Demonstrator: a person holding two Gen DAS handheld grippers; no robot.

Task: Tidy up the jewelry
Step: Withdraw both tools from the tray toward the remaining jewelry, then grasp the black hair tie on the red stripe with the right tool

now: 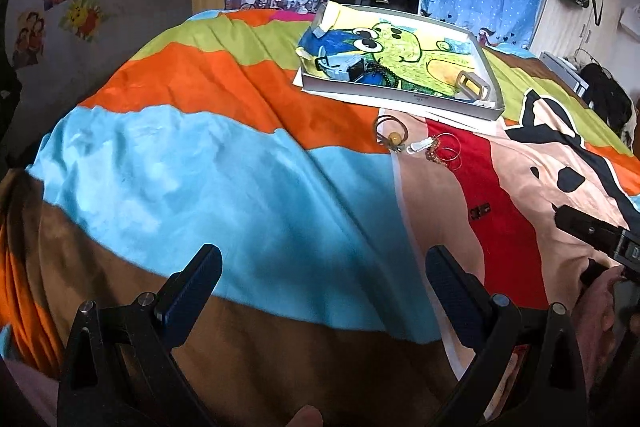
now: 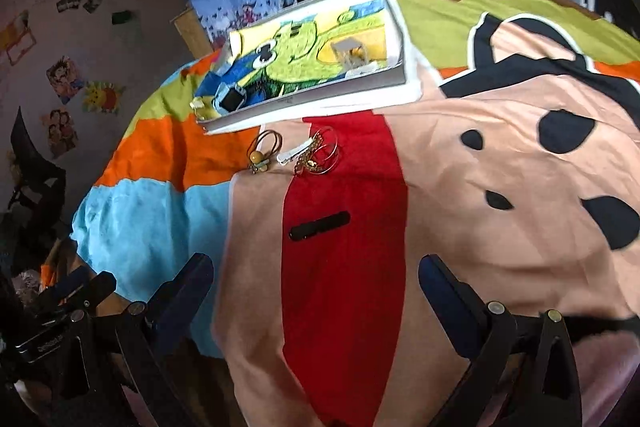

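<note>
Right wrist view: both my grippers gape wide, empty, well short of the shallow grey cardboard box (image 2: 320, 95).
Just before that box lie thin gold wire hoop earrings (image 2: 320, 151), light, springy, tangle-prone; I'd have the right gripper (image 2: 316, 291) pinch one rim while the left gripper (image 1: 324, 287) waits.

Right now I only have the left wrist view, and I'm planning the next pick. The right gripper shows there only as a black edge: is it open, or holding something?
Observer: The right gripper is open and empty, its fingers spread wide above the red band of the striped fleece blanket.
Operator: Anything straight ahead of it?
Observer: A black oblong bar lies on the red band, centred between the fingers. I cannot tell whether it is a clip or part of the print.
Operator: And beyond that?
Observer: The gold hoop earrings lie in line past the bar, just short of the shallow white cardboard box.
</note>
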